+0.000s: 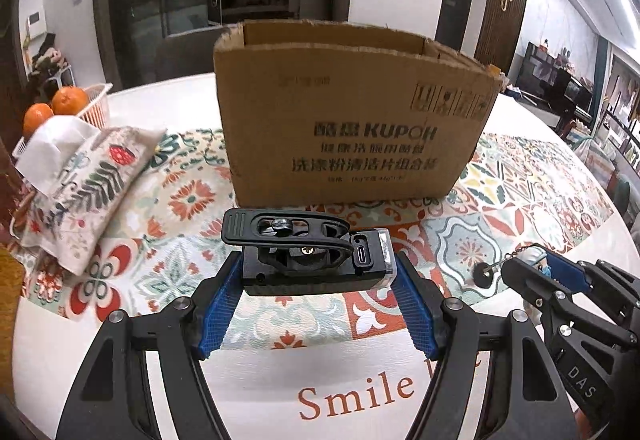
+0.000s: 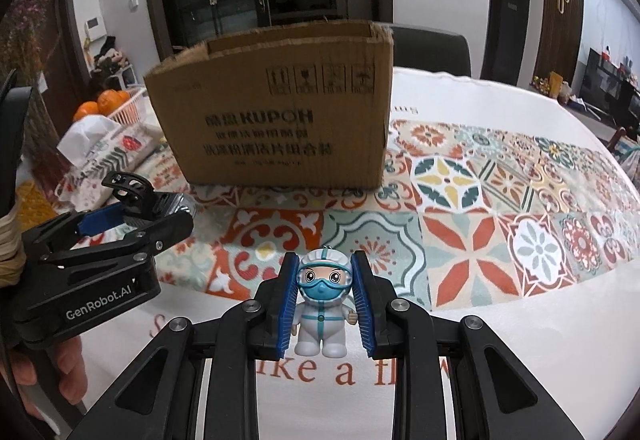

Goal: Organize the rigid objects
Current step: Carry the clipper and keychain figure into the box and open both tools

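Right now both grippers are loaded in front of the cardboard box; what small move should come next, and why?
Probably carry both loads up and forward over the box's open top. The left gripper is clamped on the black clip device and the right gripper on the small figurine, both clear of the tablecloth. The cardboard box stands just ahead, its rim above both items.

The left gripper (image 1: 318, 274) points forward and down, its blue fingers (image 1: 224, 300) pressed on a black device's two sides. At three o'clock of it, the right gripper (image 2: 324, 294) tilts likewise, closed tight around a small figurine.
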